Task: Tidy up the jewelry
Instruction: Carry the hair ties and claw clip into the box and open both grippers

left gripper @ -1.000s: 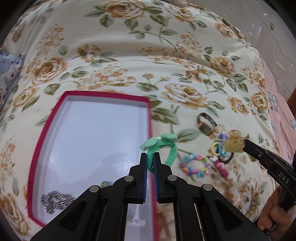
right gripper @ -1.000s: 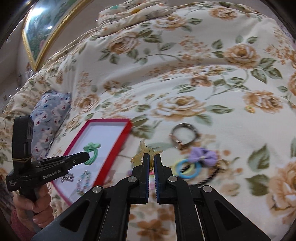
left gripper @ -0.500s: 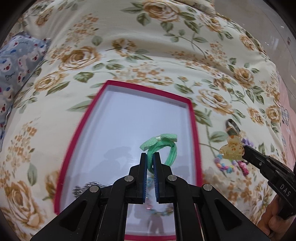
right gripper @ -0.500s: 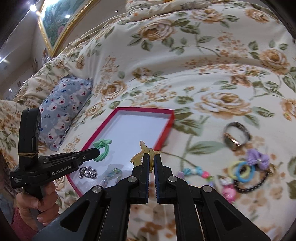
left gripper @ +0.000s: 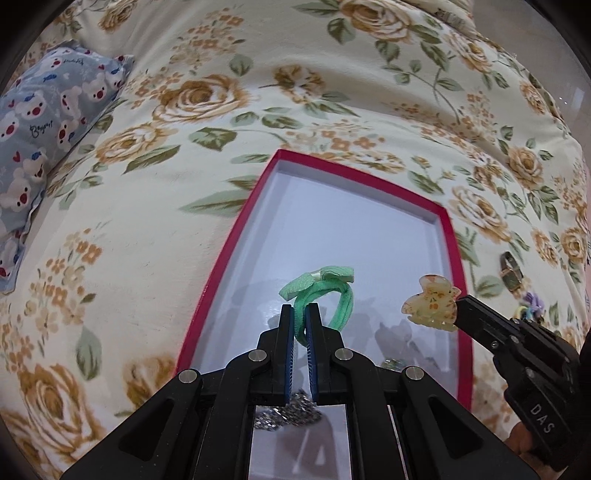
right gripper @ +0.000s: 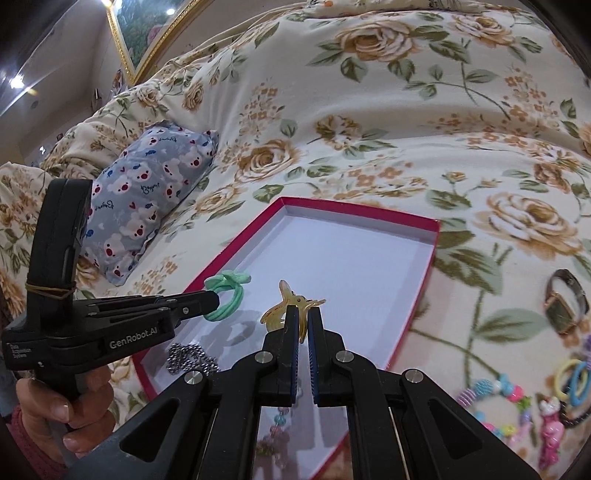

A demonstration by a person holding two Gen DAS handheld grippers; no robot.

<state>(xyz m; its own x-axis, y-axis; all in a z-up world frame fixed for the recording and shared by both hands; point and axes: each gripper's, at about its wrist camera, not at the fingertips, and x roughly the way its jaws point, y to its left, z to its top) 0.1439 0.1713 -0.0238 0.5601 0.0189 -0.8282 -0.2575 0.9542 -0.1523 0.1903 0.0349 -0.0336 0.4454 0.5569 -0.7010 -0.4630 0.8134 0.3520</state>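
While both hang over the red box (left gripper: 448, 236) mid-frame | left gripper (left gripper: 300, 317) pinches soft, light green hair tie (left gripper: 325, 291) by its band | right gripper (right gripper: 303, 321) pinches hard, breakable yellow clip (right gripper: 286, 304) by one edge.

Home bedroom. Evidence: floral bedspread (right gripper: 406, 110) with rose print fills both views, small blue bear-print pillow (right gripper: 147, 192) lying on it toward its left edge, gold-framed picture (right gripper: 147, 33) on the wall behind, ceiling lights at upper left. Soft, rumpled bedding, not a desk.
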